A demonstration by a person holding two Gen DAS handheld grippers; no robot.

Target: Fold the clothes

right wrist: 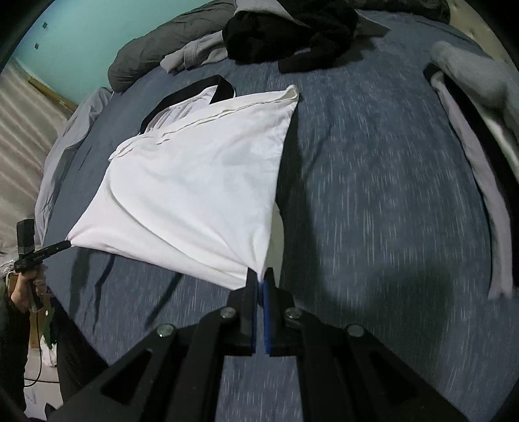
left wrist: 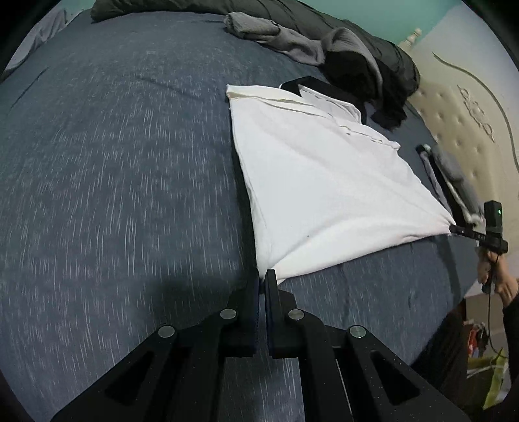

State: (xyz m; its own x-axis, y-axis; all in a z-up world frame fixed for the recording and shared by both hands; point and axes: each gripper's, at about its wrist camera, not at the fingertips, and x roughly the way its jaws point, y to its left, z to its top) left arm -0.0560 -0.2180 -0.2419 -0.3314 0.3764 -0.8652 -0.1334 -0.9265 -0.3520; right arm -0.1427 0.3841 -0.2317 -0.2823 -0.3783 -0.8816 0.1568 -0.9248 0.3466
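Bed [left wrist: 113,178] fills both views; cover is dark blue with pale flecks. Dark grey duvet [left wrist: 227,8] bunched along the bed's far edge. Teal wall [right wrist: 97,35] behind the duvet. Cream tufted headboard [left wrist: 460,130] with scroll trim stands at the bed's end, beside the teal wall. Pale sheet [right wrist: 61,136] hangs off the bed's side. Light dim, shadows soft on the cover.

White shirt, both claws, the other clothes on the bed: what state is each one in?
white shirt: near corners lifted, far end on bed
left claw: shut on a shirt corner
right claw: shut on the other corner
black garment: crumpled, unfolded
grey garment: crumpled
folded stack: lying flat
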